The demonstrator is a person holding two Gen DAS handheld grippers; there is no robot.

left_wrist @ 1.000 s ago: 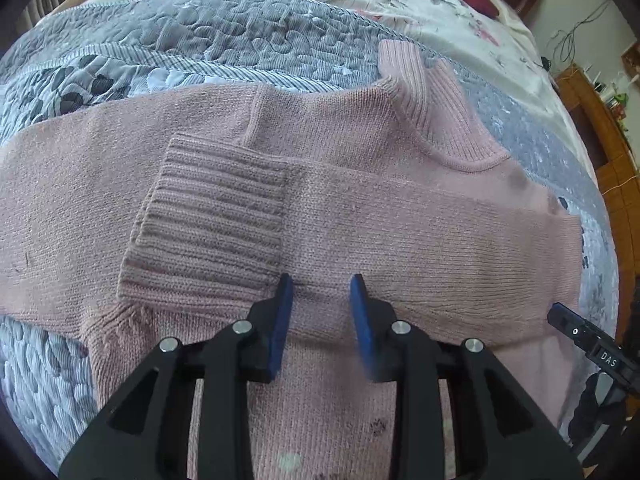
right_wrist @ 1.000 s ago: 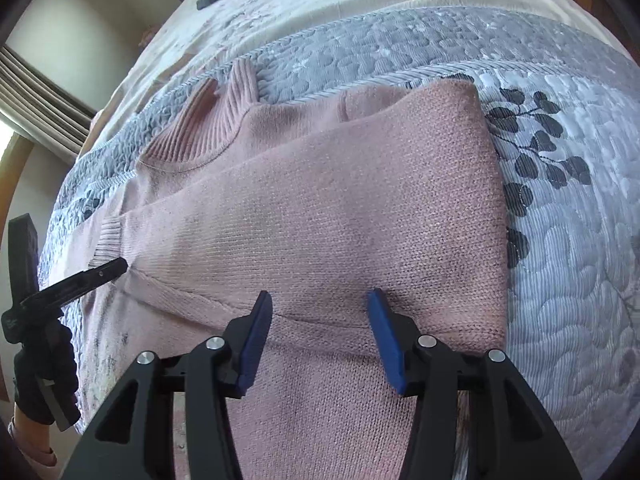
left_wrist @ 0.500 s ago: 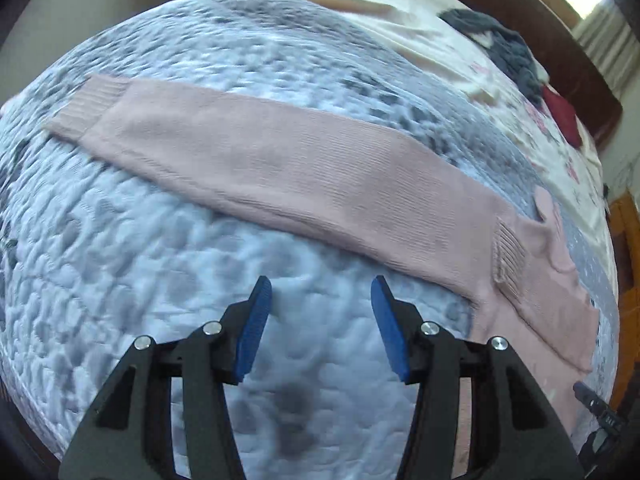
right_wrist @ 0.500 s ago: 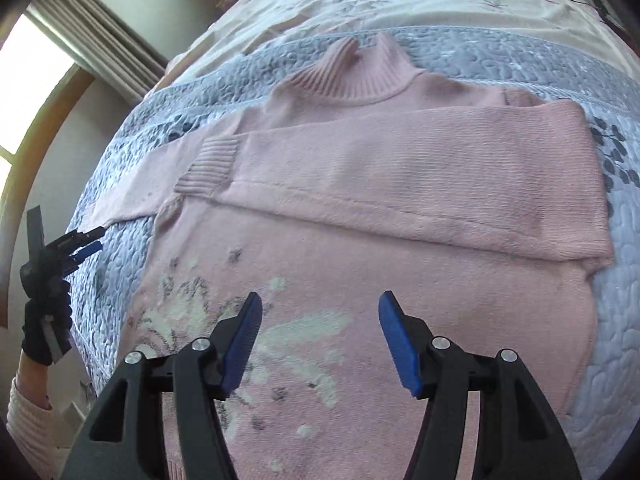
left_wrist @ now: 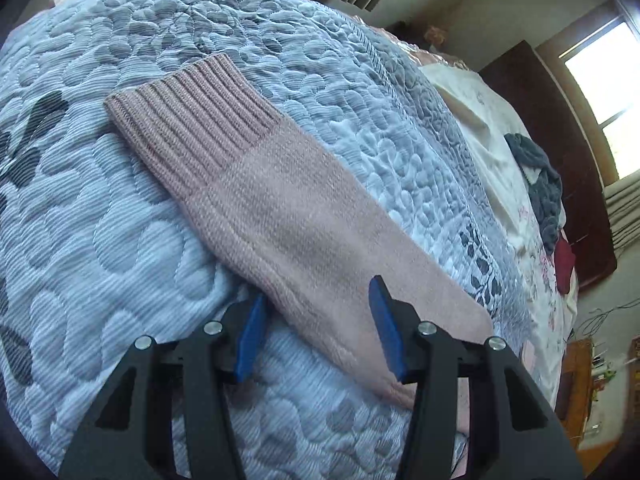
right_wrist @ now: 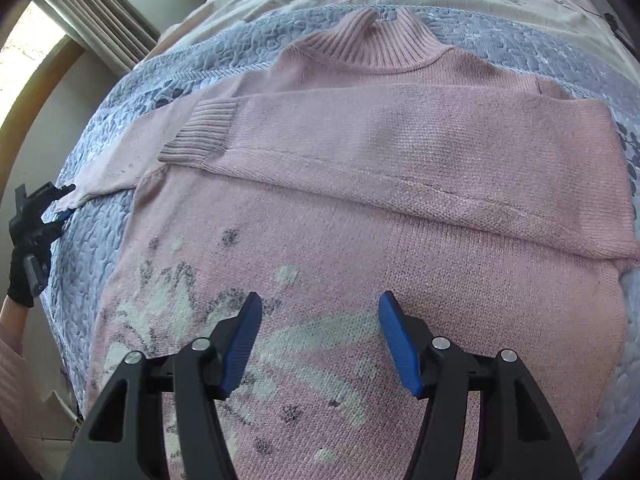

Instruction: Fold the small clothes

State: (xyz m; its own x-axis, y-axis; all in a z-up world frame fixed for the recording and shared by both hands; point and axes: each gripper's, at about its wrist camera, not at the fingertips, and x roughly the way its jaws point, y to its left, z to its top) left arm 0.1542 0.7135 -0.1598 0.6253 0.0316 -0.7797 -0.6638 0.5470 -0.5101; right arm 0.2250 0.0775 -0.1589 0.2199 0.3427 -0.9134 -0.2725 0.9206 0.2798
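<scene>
Straddling the outstretched sleeve (left_wrist: 288,220) of the pink sweater (right_wrist: 360,264) lying on the bed's quilt (left_wrist: 100,260), left claw (left_wrist: 318,328) spread wide, holding nothing. Hovering over the body, right claw (right_wrist: 320,340) equally wide, empty. Risking pinching quilt along with knit, dragging the already folded sleeve (right_wrist: 400,160) askew.

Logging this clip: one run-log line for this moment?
left tool: open, straddling unfolded sleeve | right tool: open over sweater | other sleeve: folded across

Matt ribbed-cuff knit sweater (right_wrist: 360,216) ahead of the tongs; puffy stitched quilt (left_wrist: 100,240) beneath; matt black plastic gripper arms.
</scene>
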